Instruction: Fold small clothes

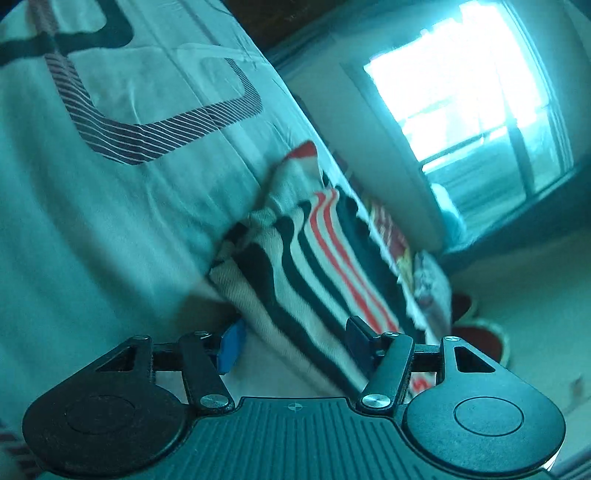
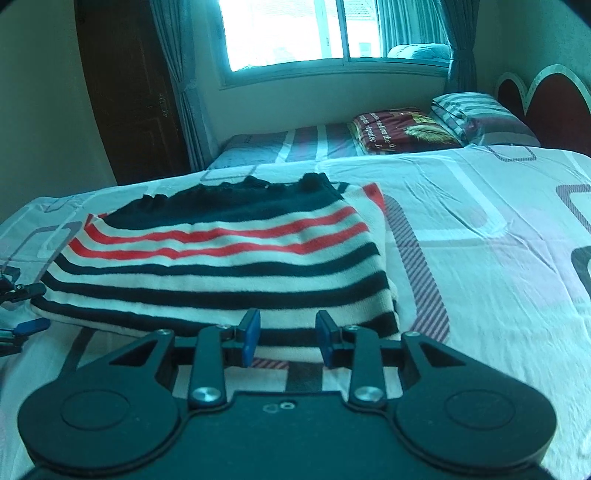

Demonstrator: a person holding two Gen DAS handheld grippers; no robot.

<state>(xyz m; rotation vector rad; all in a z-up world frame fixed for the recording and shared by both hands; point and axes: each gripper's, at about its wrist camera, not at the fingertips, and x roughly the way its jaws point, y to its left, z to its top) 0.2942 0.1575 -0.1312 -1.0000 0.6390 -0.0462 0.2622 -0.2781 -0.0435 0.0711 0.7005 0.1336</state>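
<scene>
Striped sweater (image 2: 221, 258) folded flat on bed (image 2: 480, 258), just ahead of right hand-held gripper (image 2: 288, 338); jaws narrowly parted, gripping nothing. Left hand-held gripper (image 1: 291, 341) tilted at garment's left edge, jaws fairly wide astride the cloth, contact with pads unclear through blur.

1. The left wrist camera sits just behind the left claw (image 1: 293, 341), low and very close to the folded knit garment with black, white and red stripes (image 1: 306, 266); the view is rolled hard, so the bed in its pale patterned sheet (image 1: 110, 221) slants up the left.
2. The right wrist camera looks over the right claw (image 2: 288, 338), level, along the bed toward the bright window (image 2: 295, 33).
3. Both views share the garment, sheet and window; the right view also catches the left claw at its left edge.
</scene>
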